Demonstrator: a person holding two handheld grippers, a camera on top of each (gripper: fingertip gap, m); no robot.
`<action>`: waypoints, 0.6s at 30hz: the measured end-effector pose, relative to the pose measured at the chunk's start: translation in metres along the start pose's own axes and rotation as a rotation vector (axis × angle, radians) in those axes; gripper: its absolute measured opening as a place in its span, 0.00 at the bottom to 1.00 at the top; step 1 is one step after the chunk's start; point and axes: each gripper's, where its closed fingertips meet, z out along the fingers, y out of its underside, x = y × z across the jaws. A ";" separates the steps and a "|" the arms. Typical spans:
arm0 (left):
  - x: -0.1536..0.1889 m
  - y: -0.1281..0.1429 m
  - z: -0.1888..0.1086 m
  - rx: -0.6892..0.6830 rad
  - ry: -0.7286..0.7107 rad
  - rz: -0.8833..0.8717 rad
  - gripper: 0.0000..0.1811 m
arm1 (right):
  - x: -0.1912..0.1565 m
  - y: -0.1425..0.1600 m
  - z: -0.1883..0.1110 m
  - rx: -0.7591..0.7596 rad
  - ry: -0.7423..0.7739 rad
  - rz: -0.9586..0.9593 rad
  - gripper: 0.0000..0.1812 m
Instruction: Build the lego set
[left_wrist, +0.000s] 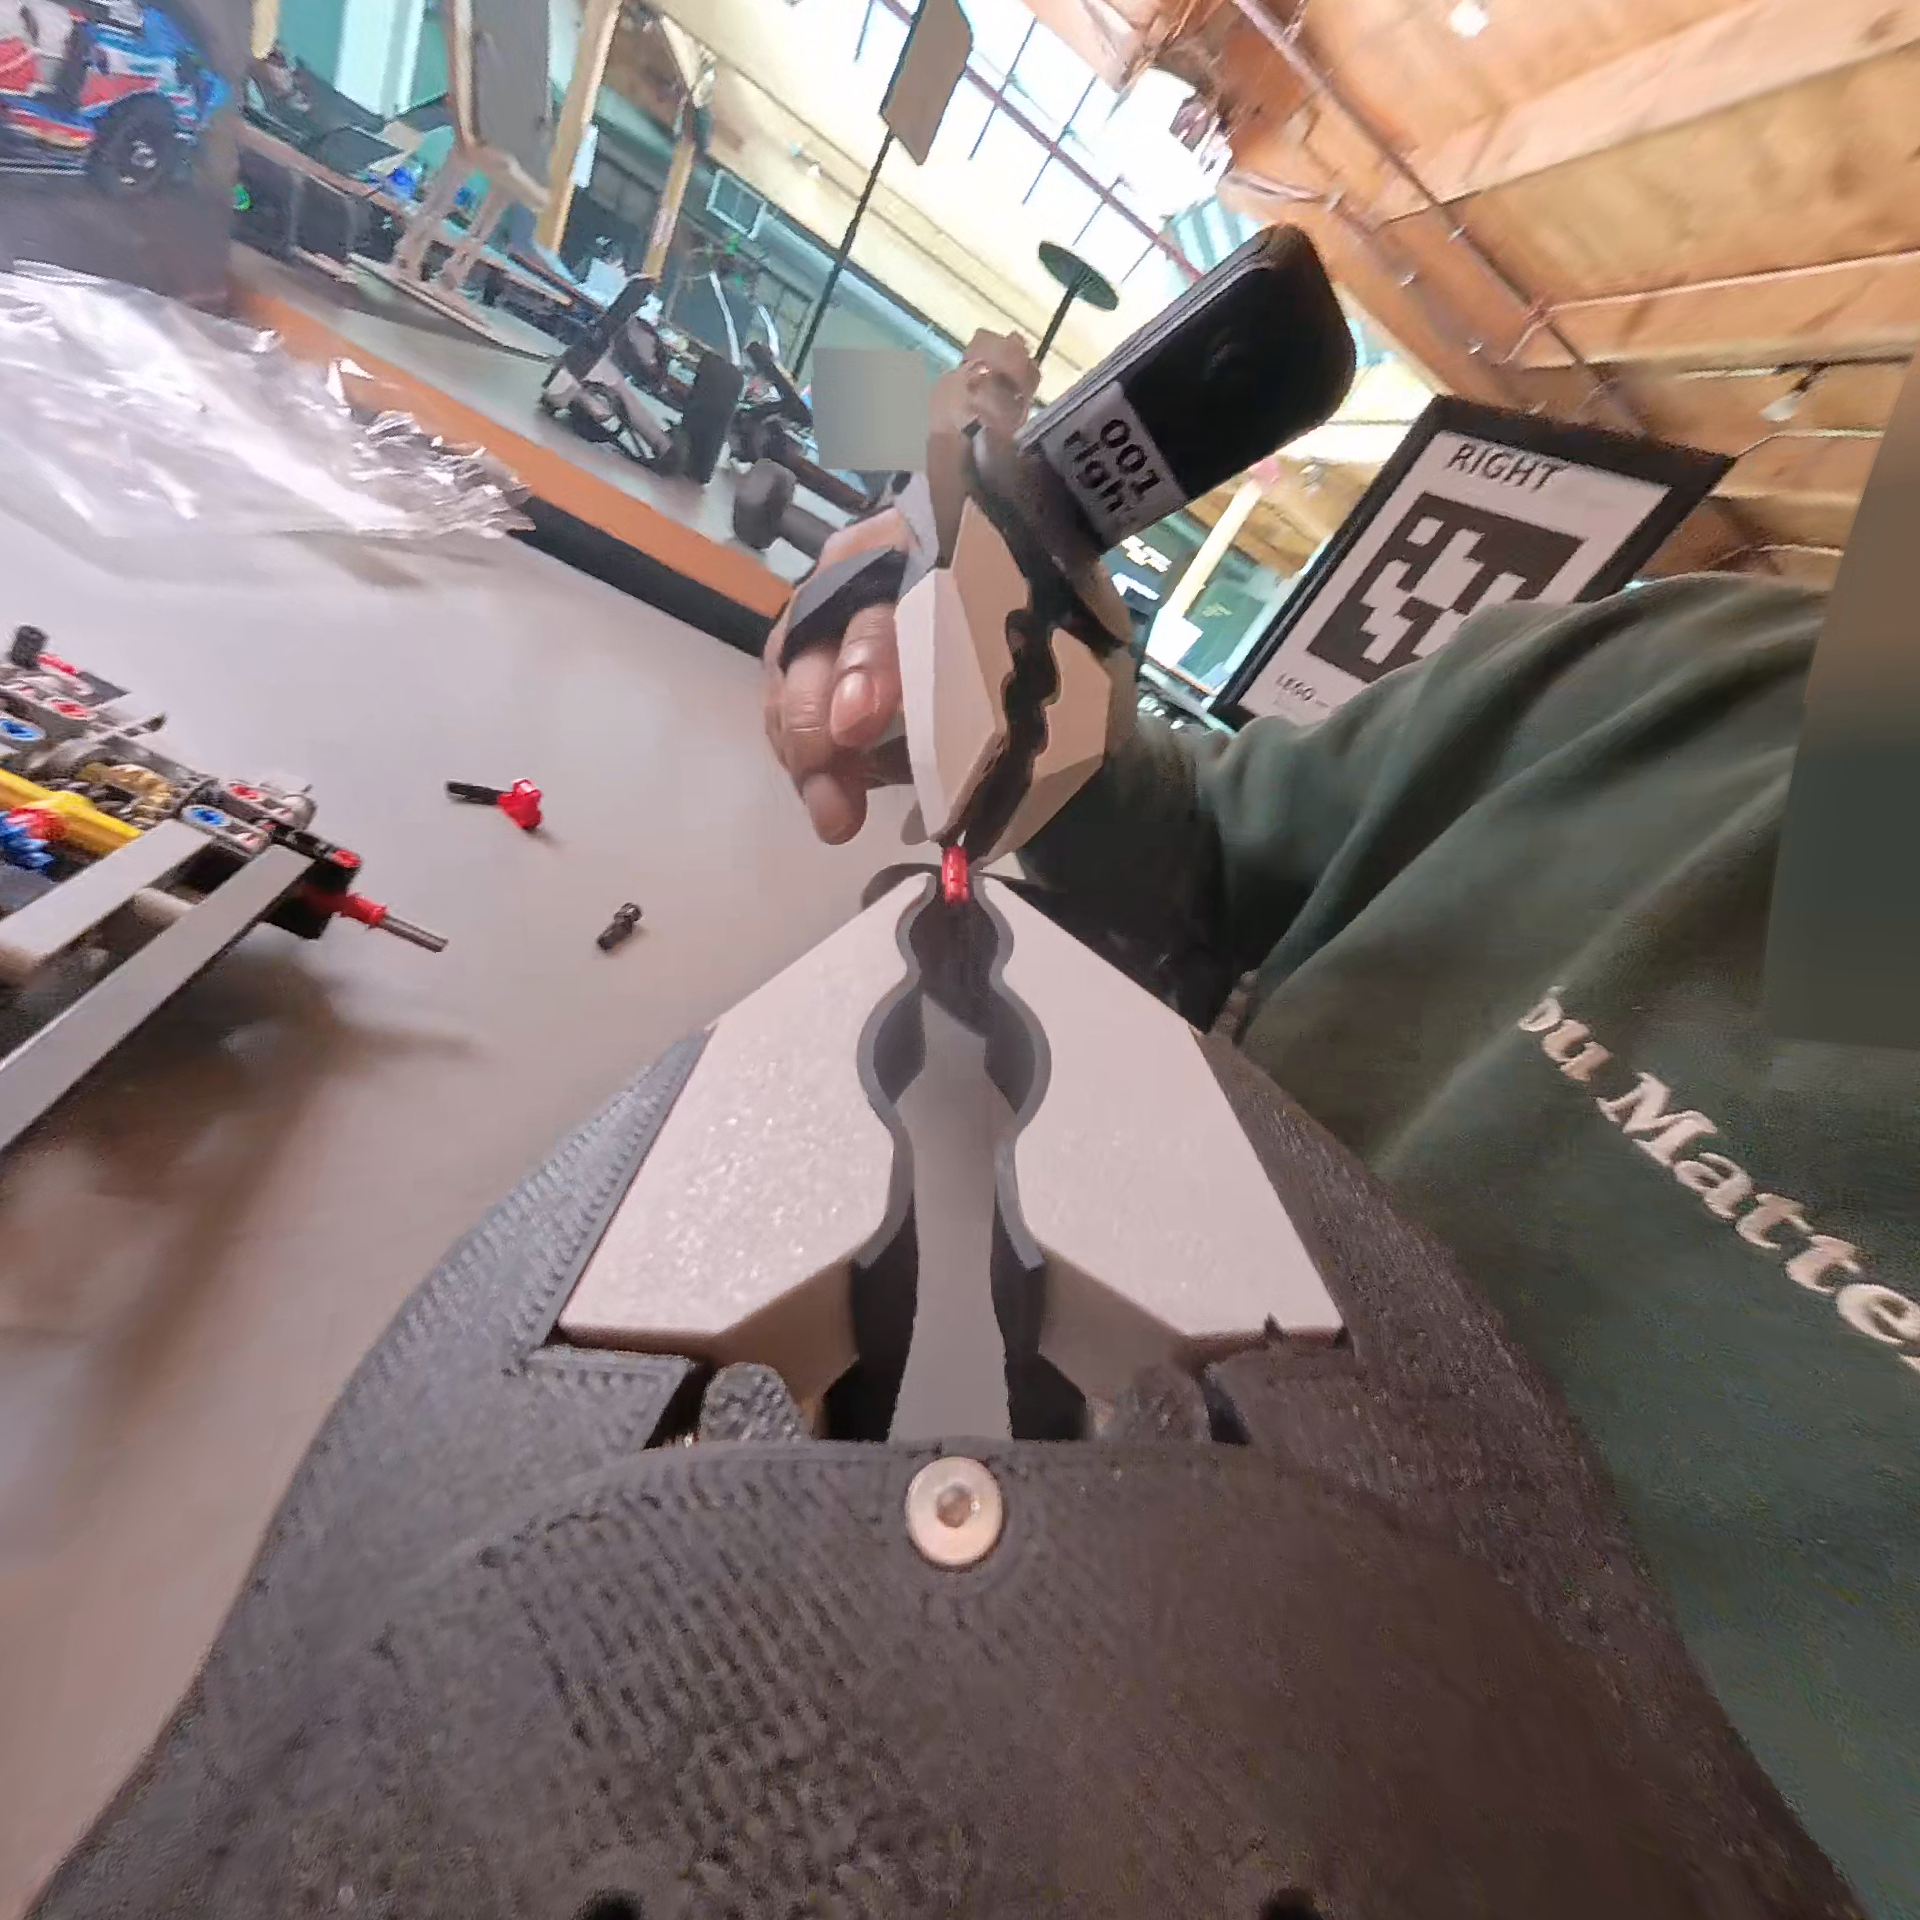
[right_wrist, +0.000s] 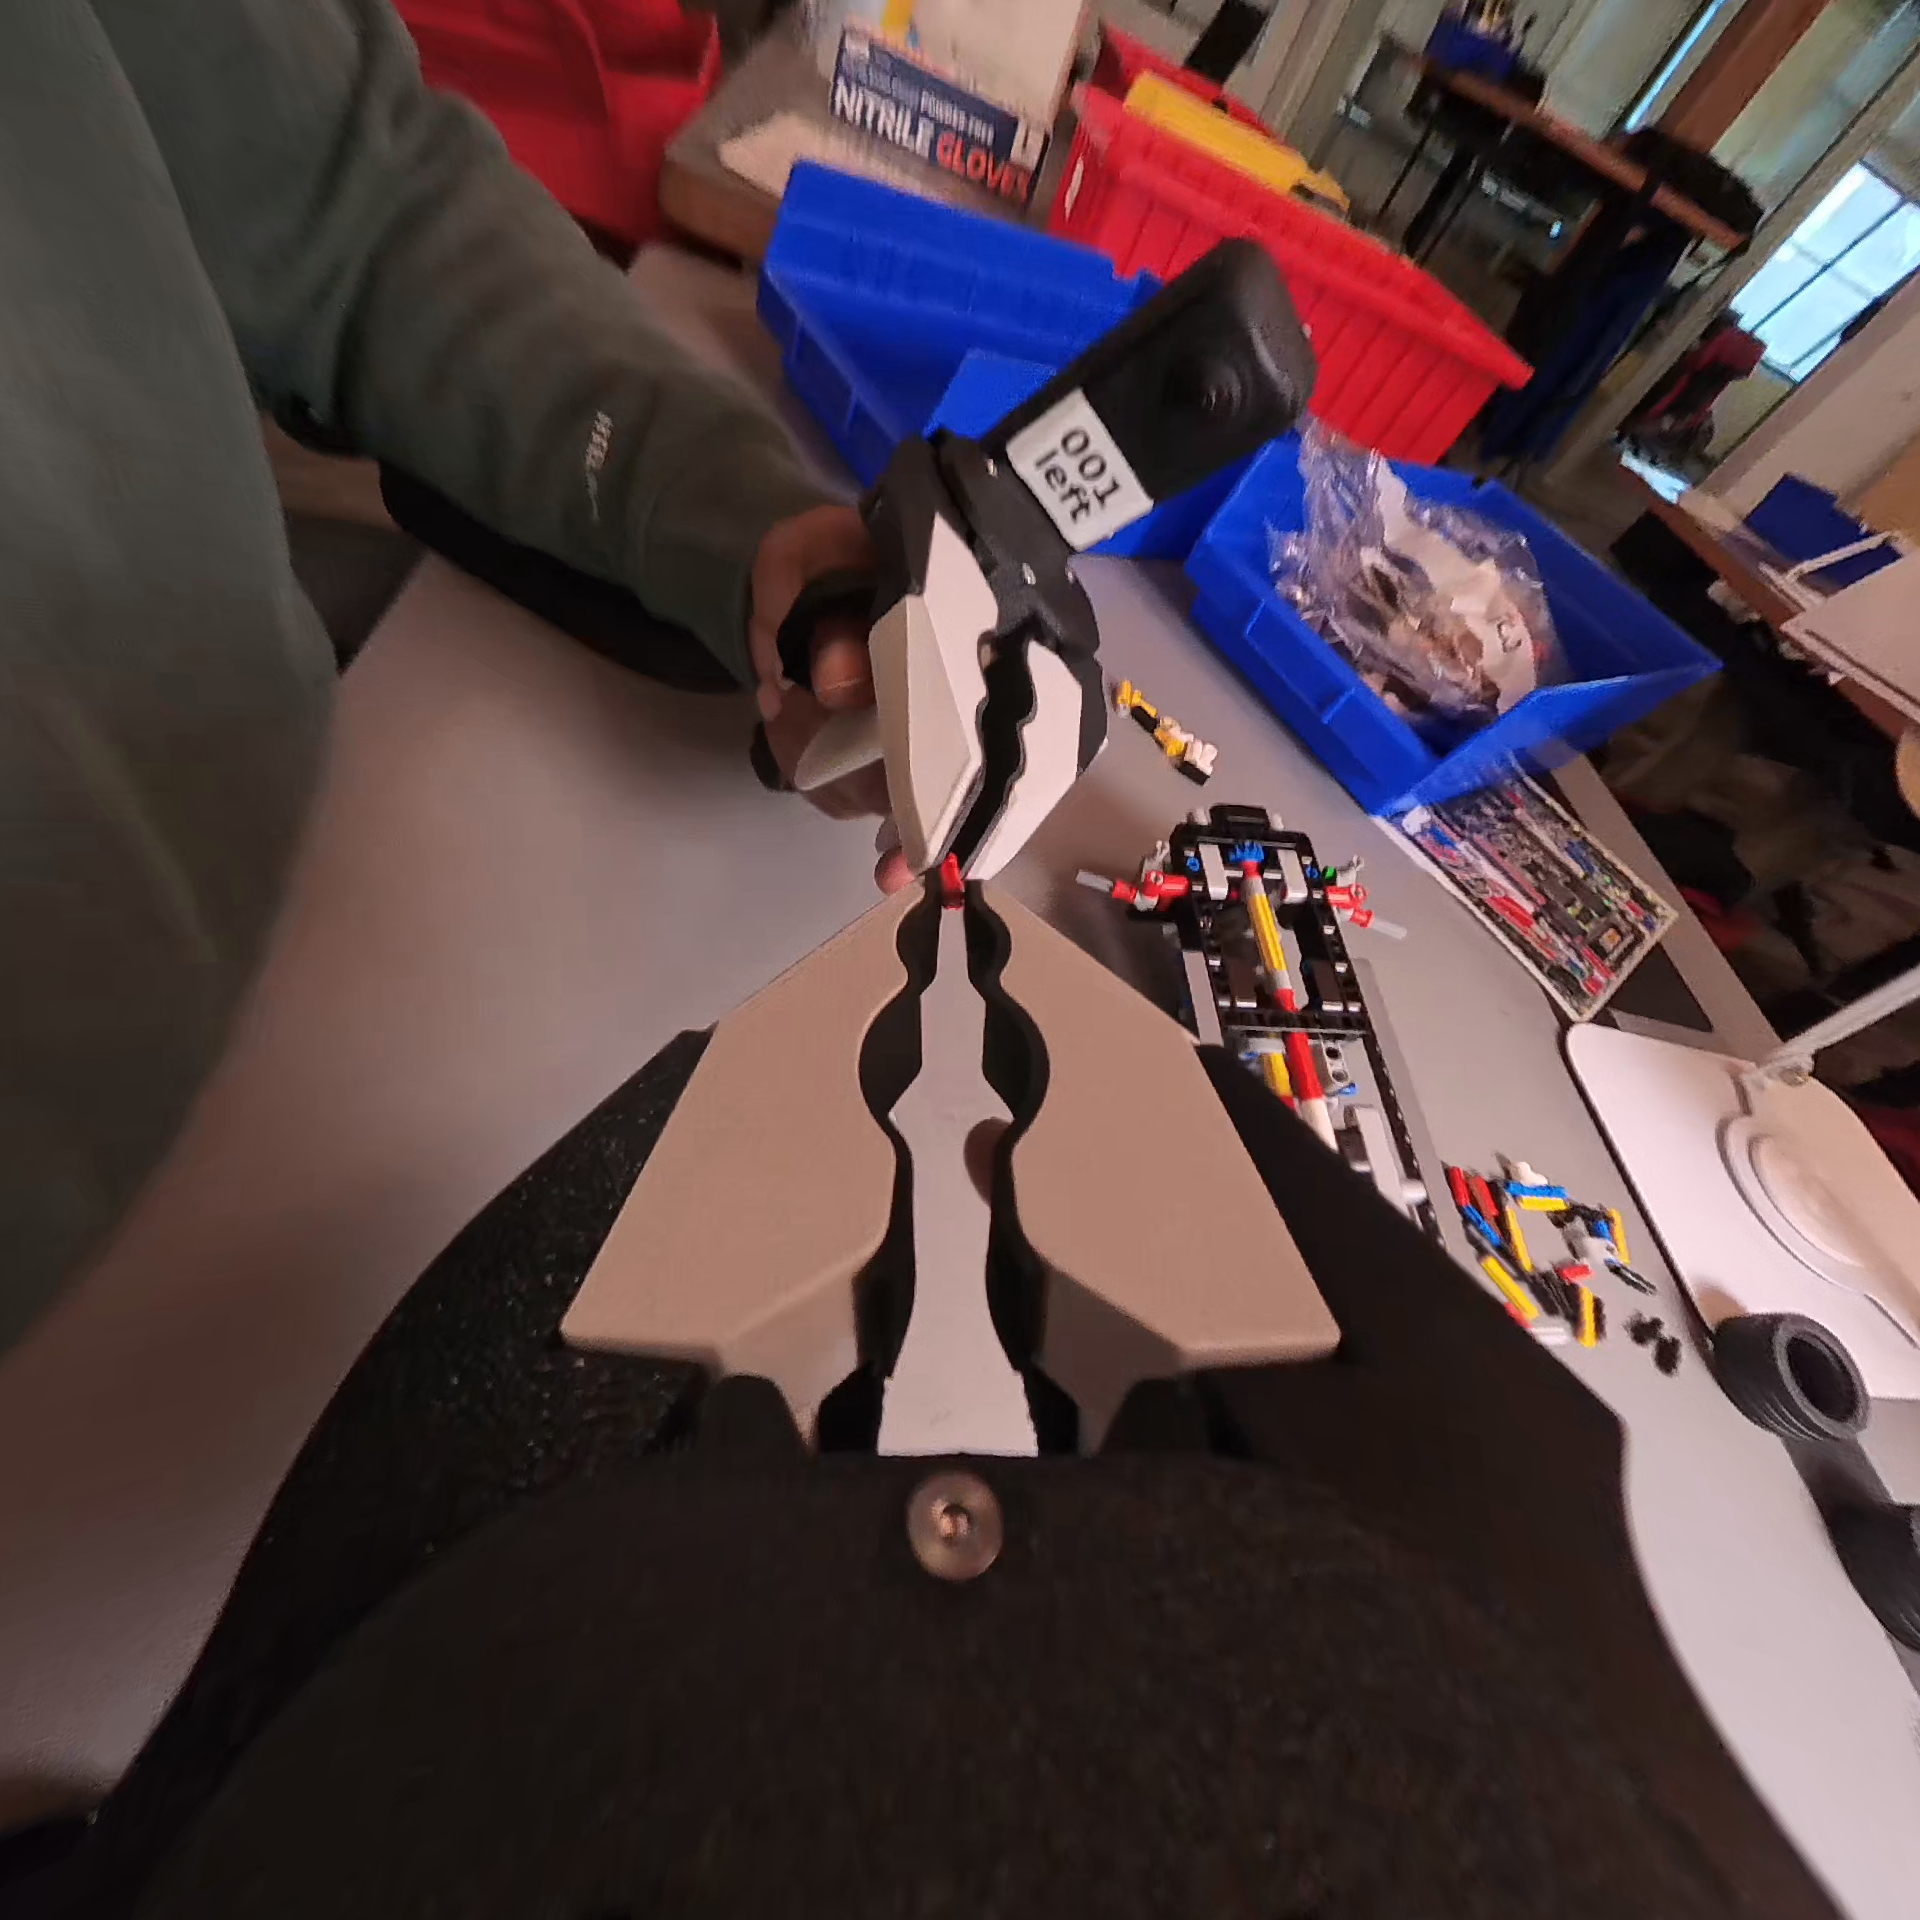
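Observation:
My two grippers meet tip to tip in the air above the grey table, with a small red Lego piece pinched between their tips; it also shows in the right wrist view. The left gripper is shut on it from one end, and shows from outside in the right wrist view. The right gripper is closed on the other end and shows in the left wrist view. The partly built Lego chassis lies on the table to the side, also visible at the left.
Loose pieces lie near the chassis: a red and black part, a black pin, a coloured pile, a black tyre. An instruction booklet, blue bins, a red bin and a clear plastic bag stand farther off. Left and right tips are no more than a few centimetres apart.

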 end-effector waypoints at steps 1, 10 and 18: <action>0.003 -0.001 0.000 0.008 0.021 -0.011 0.01 | -0.001 -0.003 -0.001 0.026 -0.001 0.005 0.01; 0.008 0.002 0.002 0.000 0.079 -0.067 0.01 | -0.007 -0.002 0.000 0.032 -0.040 -0.012 0.01; -0.030 0.019 -0.010 -0.178 -0.184 0.107 0.11 | 0.004 0.038 0.000 -0.227 -0.044 0.126 0.00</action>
